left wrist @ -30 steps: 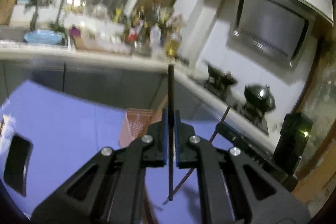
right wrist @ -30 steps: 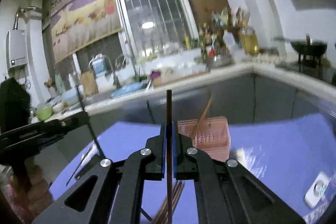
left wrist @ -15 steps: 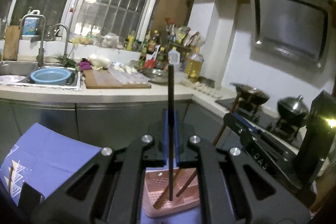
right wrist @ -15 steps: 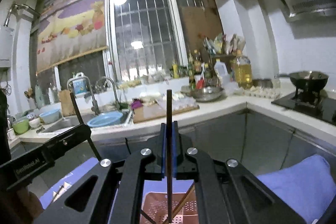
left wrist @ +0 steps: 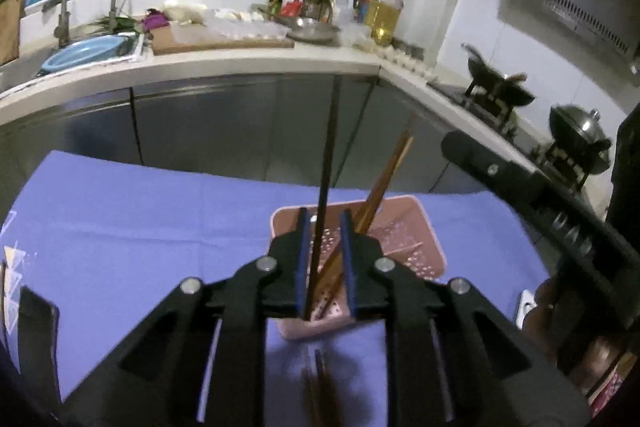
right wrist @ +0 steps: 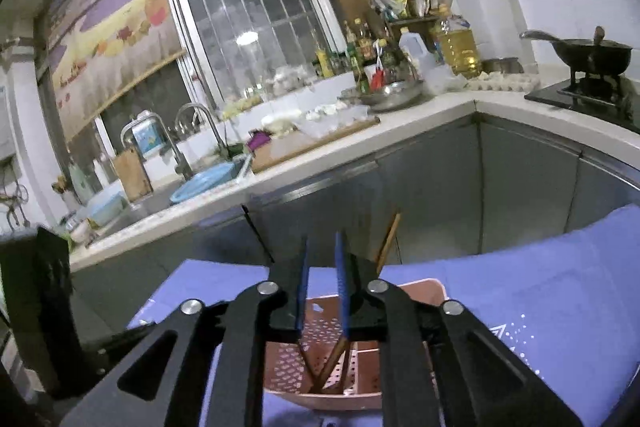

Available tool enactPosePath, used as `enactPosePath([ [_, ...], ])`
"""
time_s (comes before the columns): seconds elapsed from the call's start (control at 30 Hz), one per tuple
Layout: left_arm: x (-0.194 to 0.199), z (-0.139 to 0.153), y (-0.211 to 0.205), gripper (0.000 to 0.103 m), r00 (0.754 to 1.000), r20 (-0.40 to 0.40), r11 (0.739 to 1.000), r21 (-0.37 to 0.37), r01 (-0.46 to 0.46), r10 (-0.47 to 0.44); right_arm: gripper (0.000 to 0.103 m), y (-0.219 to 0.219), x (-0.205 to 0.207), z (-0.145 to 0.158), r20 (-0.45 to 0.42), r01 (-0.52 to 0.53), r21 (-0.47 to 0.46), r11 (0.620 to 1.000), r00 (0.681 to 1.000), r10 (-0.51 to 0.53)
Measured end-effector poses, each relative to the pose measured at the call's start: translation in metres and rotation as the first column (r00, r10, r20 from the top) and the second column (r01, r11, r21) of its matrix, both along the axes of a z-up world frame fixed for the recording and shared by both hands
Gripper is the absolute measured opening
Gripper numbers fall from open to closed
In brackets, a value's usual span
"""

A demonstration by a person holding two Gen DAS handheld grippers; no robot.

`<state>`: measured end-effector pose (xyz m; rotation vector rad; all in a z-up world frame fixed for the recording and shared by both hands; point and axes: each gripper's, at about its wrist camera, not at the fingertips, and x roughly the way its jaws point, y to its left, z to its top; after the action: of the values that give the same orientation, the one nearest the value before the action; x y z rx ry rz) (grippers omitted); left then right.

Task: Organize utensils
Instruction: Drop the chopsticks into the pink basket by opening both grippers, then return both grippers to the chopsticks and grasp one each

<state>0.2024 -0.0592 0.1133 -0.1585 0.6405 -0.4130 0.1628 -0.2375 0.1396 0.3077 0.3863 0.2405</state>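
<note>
A pink perforated basket (left wrist: 404, 227) stands on the purple cloth (left wrist: 140, 219); it also shows in the right wrist view (right wrist: 424, 291). Brown chopsticks (left wrist: 386, 173) lean inside it. A dark chopstick (left wrist: 327, 163) stands in the basket between the parted fingers of my left gripper (left wrist: 323, 223), which is open and no longer clamps it. My right gripper (right wrist: 322, 247) is open and empty just above the basket, with brown chopsticks (right wrist: 387, 235) leaning behind it. The right gripper's body (left wrist: 532, 195) shows at the right of the left wrist view.
More chopsticks (left wrist: 320, 375) lie on the cloth in front of the basket. A steel-fronted kitchen counter (left wrist: 240, 59) with a sink, blue basin (right wrist: 204, 181), bottles and a stove with a wok (right wrist: 588, 55) runs behind the table. The left gripper's body (right wrist: 40, 307) is at the left.
Both grippers have opened and let go of their chopsticks into the pink basket. Both views have tilted down toward the basket.
</note>
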Motion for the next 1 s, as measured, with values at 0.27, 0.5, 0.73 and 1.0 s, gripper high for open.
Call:
enactPosePath([
  [0.27,-0.081,-0.014,0.037,0.017,0.999,0.022,0.999,-0.041,0.032,-0.031,0.055,0.006,-0.085,-0.014,-0.001,-0.024,-0.019,1.000,1.000,0.024],
  [0.5,-0.128,-0.109,0.049,0.017,0.976,-0.190,0.994,0.006,0.111,-0.108,0.026,0.037,-0.127,-0.149,-0.382,-0.135,-0.057,0.989,0.918,0.104],
  [0.73,-0.159,-0.150,0.029,0.017,0.949,-0.263,0.979,0.051,0.195,-0.175,0.022,0.072,-0.154,-0.191,-0.456,-0.193,-0.139,0.971,0.883,0.110],
  [1.0,-0.160,-0.162,0.015,0.014,0.944,-0.288,0.974,0.110,0.199,-0.161,0.022,0.085,-0.158,-0.189,-0.420,-0.175,-0.313,0.934,0.907,0.029],
])
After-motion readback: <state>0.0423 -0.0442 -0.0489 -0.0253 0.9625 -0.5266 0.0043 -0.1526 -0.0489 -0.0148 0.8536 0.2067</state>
